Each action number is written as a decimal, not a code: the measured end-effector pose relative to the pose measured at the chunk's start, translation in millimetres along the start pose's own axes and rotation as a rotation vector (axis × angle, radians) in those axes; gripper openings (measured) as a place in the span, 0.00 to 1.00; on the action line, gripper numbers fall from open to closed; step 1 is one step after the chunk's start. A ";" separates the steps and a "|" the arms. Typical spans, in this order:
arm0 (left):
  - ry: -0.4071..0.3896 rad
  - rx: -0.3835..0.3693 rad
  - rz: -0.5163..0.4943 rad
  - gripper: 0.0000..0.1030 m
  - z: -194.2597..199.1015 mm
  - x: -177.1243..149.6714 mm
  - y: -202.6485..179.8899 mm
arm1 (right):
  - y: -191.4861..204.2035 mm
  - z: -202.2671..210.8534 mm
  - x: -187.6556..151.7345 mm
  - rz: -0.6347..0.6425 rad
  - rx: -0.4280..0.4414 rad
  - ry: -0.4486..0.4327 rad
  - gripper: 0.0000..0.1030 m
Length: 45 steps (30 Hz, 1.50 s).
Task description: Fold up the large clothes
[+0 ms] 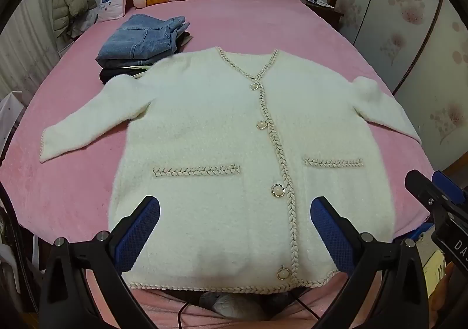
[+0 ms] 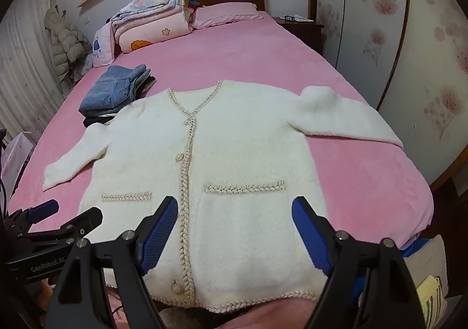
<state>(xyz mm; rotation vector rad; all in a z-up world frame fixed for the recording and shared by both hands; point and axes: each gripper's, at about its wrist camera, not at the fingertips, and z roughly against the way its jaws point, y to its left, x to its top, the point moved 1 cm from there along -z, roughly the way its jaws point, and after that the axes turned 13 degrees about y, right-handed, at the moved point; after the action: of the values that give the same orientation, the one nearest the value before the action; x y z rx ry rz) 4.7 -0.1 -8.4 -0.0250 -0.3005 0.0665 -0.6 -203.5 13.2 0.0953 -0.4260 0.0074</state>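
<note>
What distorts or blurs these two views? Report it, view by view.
Left wrist: fisheye bows the pink bed, black corners vignette, the cardigan sharp under soft even light. Right wrist: same bowing, wardrobe curved, left gripper near the edge slightly soft.

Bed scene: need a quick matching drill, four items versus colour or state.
Items:
1. cardigan
2. jeans
3. bed cover
4. left gripper

States:
A. folded, on top of a stack
B. pink
C. spread flat, buttoned
D. open, holding nothing

Pairs: 1-C, 2-A, 3-B, 4-D
</note>
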 end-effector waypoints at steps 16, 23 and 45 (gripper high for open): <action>0.000 0.005 -0.008 0.99 -1.7 2.4 -2.3 | 2.8 -16.2 -5.1 0.005 -0.002 0.019 0.79; 0.001 0.006 -0.007 0.99 -1.3 3.2 -2.2 | 8.3 -23.3 -4.2 0.005 0.000 0.030 0.79; -0.003 0.007 -0.012 0.99 -1.5 6.7 -4.7 | 6.0 -29.7 -0.1 0.021 0.026 0.067 0.79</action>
<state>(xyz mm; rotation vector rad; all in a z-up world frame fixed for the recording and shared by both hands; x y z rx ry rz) 11.8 -4.3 -7.7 -0.0159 -0.3029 0.0552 11.3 -194.7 -13.2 0.1158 -0.3596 0.0367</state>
